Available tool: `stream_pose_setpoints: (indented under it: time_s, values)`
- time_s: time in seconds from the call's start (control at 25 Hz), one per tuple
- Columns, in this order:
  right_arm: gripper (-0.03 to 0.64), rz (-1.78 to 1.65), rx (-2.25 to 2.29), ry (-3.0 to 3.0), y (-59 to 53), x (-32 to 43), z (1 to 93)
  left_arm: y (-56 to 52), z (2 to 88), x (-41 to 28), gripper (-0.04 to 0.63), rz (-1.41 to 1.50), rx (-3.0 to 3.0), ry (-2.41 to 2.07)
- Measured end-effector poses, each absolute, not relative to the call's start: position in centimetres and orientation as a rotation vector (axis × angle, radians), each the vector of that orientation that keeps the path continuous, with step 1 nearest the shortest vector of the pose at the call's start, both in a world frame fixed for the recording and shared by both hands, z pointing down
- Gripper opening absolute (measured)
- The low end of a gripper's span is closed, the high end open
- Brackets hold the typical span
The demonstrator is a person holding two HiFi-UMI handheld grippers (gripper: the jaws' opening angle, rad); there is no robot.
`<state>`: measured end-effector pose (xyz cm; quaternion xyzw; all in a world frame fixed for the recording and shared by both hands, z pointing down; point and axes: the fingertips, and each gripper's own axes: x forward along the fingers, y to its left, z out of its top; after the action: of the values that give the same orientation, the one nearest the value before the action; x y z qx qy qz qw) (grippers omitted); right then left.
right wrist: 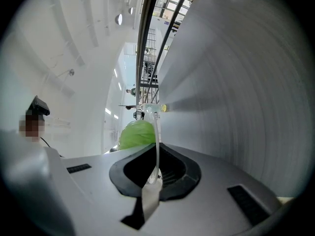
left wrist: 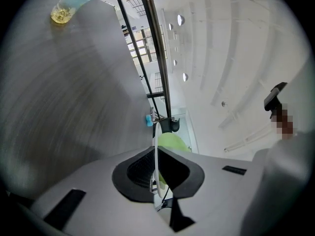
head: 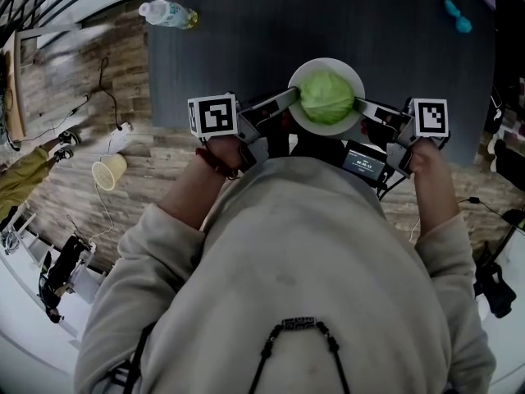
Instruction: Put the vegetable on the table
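A green cabbage point(head: 326, 97) lies on a white plate point(head: 328, 62) over the near edge of the dark table point(head: 344, 15), close to my chest. My left gripper point(head: 292, 99) is shut on the plate's left rim, and my right gripper point(head: 359, 105) is shut on its right rim. In the left gripper view the plate point(left wrist: 155, 154) shows edge-on between the pads of the left gripper point(left wrist: 156, 167), with the cabbage point(left wrist: 171, 141) beyond. In the right gripper view the plate's rim point(right wrist: 157, 141) runs through the right gripper point(right wrist: 156, 168), beside the cabbage point(right wrist: 137, 134). I cannot tell whether the plate touches the table.
A plastic bottle point(head: 166, 12) lies at the table's far left corner and a teal object point(head: 458, 16) sits at its far right. A paper cup point(head: 109, 171) and cables lie on the wooden floor to the left. The table's front edge runs just under the plate.
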<state>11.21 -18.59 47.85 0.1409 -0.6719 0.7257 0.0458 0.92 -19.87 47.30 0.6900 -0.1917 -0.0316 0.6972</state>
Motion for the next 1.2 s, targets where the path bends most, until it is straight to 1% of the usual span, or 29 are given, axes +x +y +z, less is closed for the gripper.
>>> stream_pose_setpoints:
  time_s: [0.44,0.88,1.2]
  values:
    - [0.025,2.235,0.440,-2.051,-19.0,11.5,50.2,-20.3,49.3,1.2,0.018,-0.110,1.511,-0.435]
    - [0.025,2.253,0.442,-2.030,-19.4,12.4,53.0,-20.9,52.4,2.0,0.018,-0.021,1.553,-0.430]
    - [0.025,2.262,0.447,-1.987,-19.0,12.7,56.8,-20.5,56.4,2.3,0.018,-0.001,1.503,-0.433]
